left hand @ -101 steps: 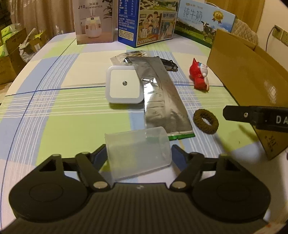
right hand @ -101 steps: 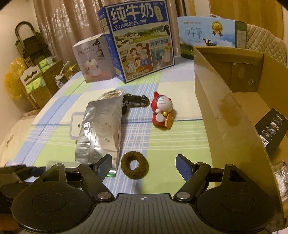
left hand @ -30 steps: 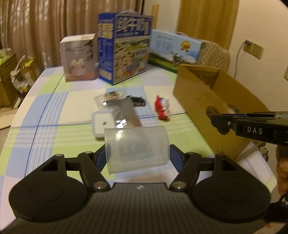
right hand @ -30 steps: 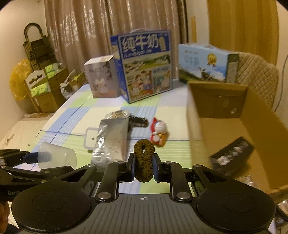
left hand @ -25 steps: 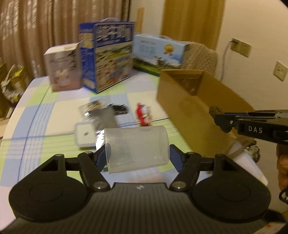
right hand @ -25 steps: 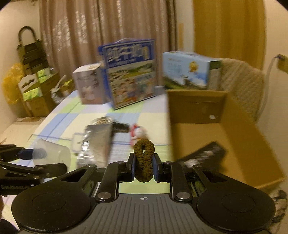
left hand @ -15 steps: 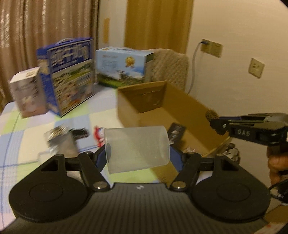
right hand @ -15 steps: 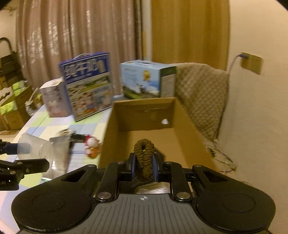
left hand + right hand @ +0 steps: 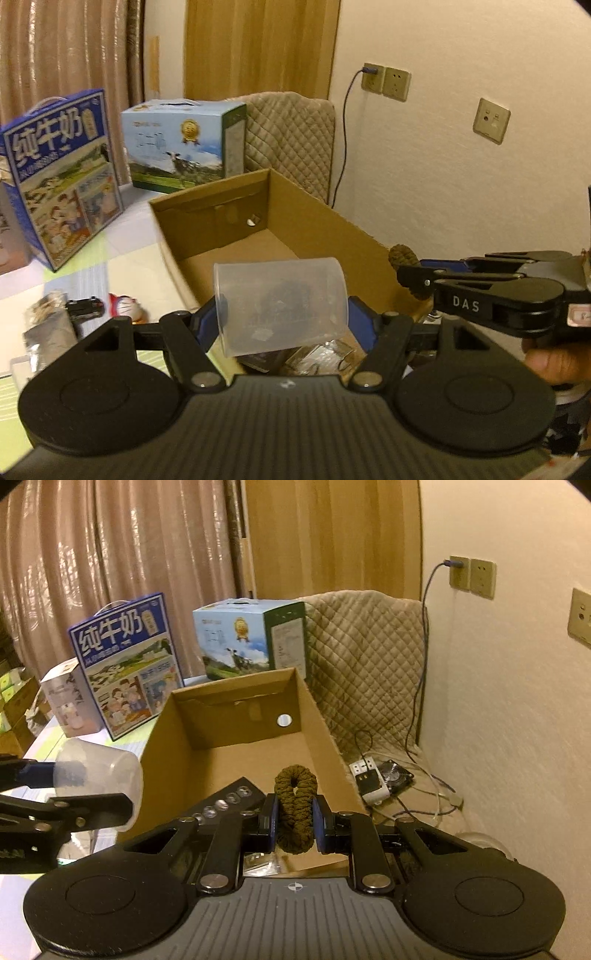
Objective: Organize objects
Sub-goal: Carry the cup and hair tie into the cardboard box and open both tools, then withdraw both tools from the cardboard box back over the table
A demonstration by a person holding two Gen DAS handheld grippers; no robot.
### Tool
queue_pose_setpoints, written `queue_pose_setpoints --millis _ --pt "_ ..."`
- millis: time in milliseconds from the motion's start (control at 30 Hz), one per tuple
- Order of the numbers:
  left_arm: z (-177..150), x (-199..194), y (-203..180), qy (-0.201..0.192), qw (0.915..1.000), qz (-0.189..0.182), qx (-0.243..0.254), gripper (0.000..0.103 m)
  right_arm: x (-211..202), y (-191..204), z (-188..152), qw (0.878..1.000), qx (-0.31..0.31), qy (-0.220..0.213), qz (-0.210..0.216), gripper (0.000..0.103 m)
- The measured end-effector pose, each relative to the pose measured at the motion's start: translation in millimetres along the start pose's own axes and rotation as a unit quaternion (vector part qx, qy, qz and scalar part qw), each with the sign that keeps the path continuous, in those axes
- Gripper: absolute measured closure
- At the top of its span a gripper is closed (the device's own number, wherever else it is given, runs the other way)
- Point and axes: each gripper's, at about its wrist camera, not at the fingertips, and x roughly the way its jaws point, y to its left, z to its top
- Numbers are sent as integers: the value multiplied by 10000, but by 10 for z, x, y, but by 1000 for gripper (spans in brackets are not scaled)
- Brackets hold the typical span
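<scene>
Two dim items point(image 9: 317, 356) half-hidden behind clear cup point(image 9: 280, 314).

You've got plenty of room at the back of the cardboard box point(image 9: 236, 746): its far half is bare floor, open from above. The near end is crowded by a black flat pack point(image 9: 225, 805) and some shiny packets point(image 9: 325, 356). Left of the box, two milk cartons point(image 9: 125, 664) stand tall on the table point(image 9: 122, 258), and a quilted chair back point(image 9: 365, 657) closes off the far right side
</scene>
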Motion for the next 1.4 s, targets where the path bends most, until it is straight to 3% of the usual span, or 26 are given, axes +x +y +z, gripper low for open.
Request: queue_pose_setpoints --millis 67,100,133,667,733,800,833,1133,1400 --pt "4 108 -7 37 9999 -132 -82 32 6 -53 -5 10000 41 1 -18 87" --pt "6 163 -8 69 9998 -140 -123 22 9 -79 -7 10000 64 5 -20 87" --pt "6 199 -5 84 9998 -97 -134 20 11 -103 -8 10000 89 9 -26 87" --pt "-206 -91 409 40 9980 358 -513 20 35 -40 31 9991 229 -85 355 87" --pt "-230 -111 449 42 9978 401 -531 20 55 -55 51 9978 345 -124 559 80" --pt "-267 -132 508 51 9973 432 -587 20 55 -79 60 9968 476 -217 604 47" --pt "-288 -143 541 58 9970 453 -624 20 44 -89 63 9965 514 -299 579 43" --pt "-478 -315 791 84 9941 673 -842 20 -27 -92 65 9964 623 -259 514 41" --pt "-642 -746 1056 -31 9903 1025 -936 18 -258 217 123 9957 445 -414 695 41"
